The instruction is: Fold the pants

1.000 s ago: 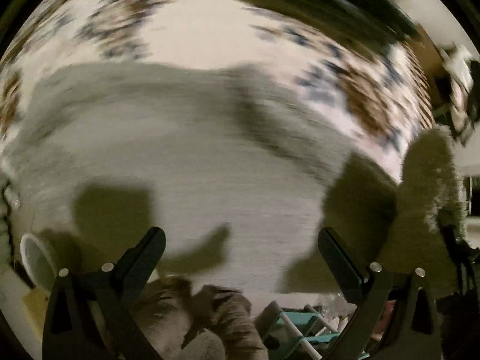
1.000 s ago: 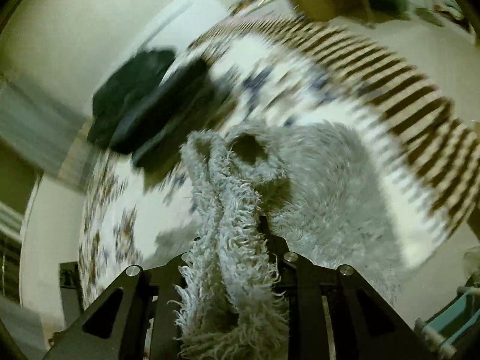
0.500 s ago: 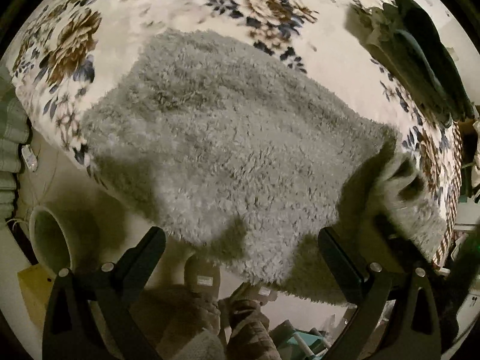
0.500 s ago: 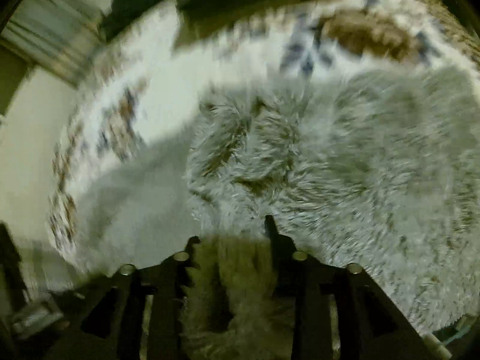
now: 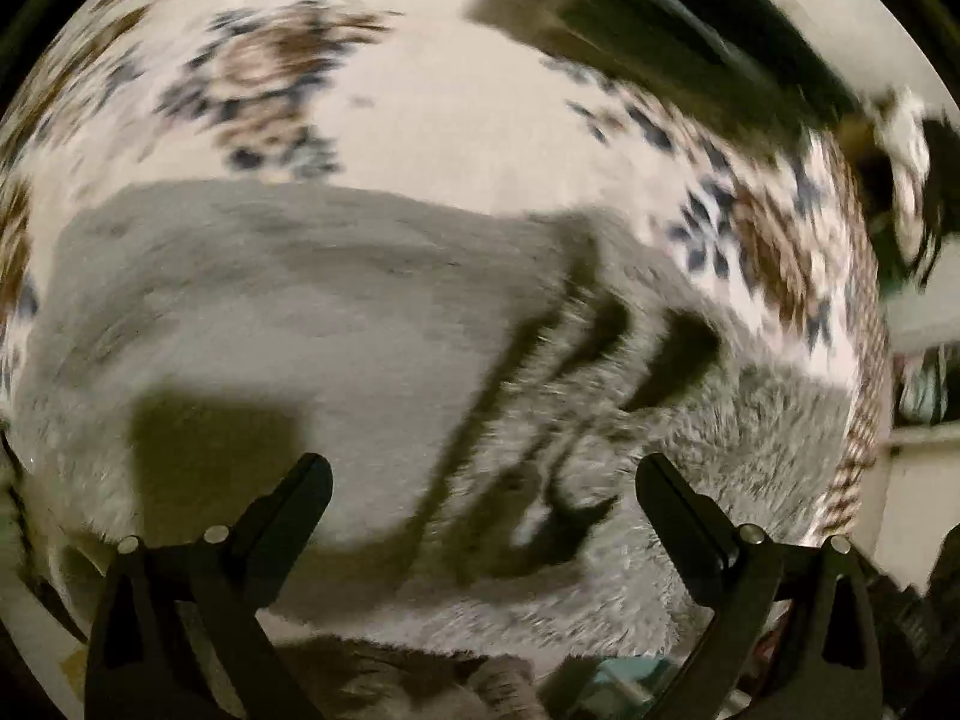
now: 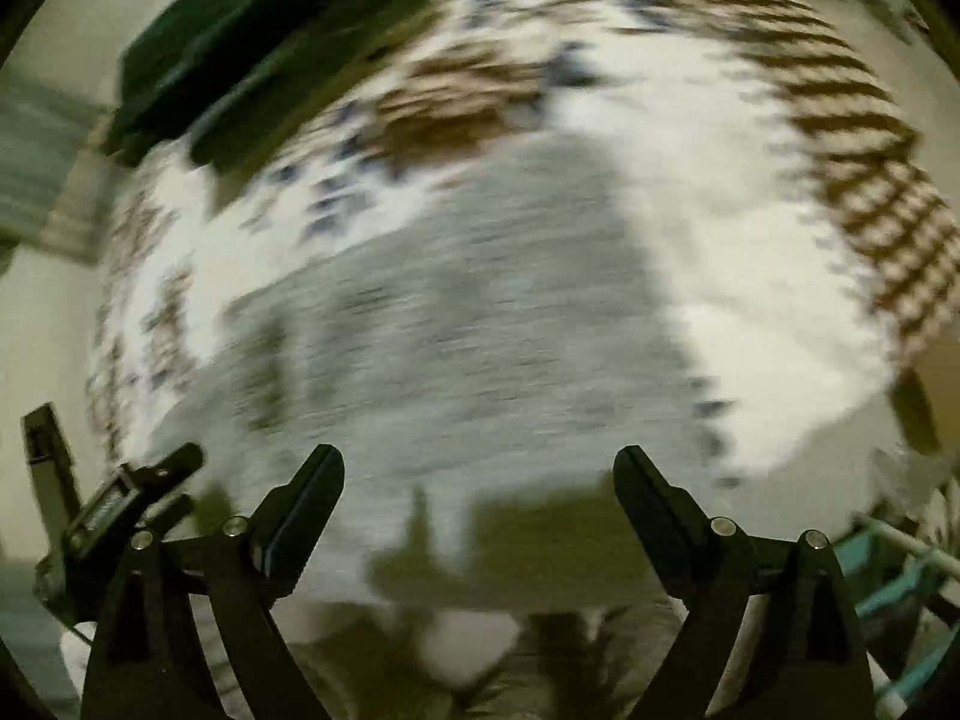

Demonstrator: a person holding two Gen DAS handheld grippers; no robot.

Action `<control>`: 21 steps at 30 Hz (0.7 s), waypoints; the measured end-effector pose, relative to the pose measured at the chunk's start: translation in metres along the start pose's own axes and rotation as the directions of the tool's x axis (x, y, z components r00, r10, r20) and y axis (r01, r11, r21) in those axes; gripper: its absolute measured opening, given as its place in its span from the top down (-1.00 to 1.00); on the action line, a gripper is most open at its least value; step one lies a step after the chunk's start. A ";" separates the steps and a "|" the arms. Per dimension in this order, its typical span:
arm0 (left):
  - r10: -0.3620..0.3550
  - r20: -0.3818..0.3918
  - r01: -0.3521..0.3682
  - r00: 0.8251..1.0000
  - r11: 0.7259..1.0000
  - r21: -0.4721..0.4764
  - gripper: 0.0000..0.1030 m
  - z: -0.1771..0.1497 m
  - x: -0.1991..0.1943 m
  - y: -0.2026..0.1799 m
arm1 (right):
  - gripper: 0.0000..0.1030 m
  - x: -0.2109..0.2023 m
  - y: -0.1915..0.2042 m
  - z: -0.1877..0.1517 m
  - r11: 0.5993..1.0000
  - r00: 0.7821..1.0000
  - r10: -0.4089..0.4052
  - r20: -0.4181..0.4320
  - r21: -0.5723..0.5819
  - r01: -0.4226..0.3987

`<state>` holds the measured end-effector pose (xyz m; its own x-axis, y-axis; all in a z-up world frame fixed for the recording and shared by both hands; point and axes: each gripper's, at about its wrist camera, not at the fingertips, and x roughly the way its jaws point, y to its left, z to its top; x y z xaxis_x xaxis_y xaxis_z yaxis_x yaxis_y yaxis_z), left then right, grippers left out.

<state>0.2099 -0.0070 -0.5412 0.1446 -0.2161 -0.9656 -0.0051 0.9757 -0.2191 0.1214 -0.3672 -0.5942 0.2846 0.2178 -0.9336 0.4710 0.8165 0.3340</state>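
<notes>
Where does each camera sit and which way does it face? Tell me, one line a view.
Left wrist: on the left gripper, looking down its open fingers at the grey fleecy pants on a flowered bedspread.
Right wrist: on the right gripper, open too, over the same pants; another gripper shows at lower left.
Shared: the pants, the bedspread and a dark bundle at the far edge.

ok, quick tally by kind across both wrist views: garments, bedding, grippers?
Fuzzy grey pants: 1, spread on the bed
Dark garment pile: 1, at the far edge, too blurred to separate
Floral bedspread: 1
Grippers: 2, left gripper and right gripper, both wide open and empty
Total: 5
</notes>
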 end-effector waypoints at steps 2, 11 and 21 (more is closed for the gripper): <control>-0.001 -0.052 0.005 0.999 0.997 0.074 -0.79 0.000 0.016 -0.017 | -0.81 -0.004 -0.027 0.010 0.998 1.000 -0.023 -0.001 0.057 0.023; -0.046 -0.034 0.048 0.998 0.995 0.084 0.80 -0.019 0.009 -0.001 | -0.81 0.006 -0.054 0.008 0.993 0.999 -0.039 -0.021 0.108 0.041; -0.154 -0.075 0.149 0.985 0.986 -0.071 0.57 -0.025 -0.030 0.021 | -0.81 0.021 -0.037 0.025 0.998 0.997 -0.057 -0.056 0.017 0.058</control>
<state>0.1809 0.0193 -0.5204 0.0690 -0.3660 -0.9280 -0.0542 0.9275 -0.3699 0.1308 -0.4059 -0.6228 0.2106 0.2006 -0.9568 0.5009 0.8183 0.2818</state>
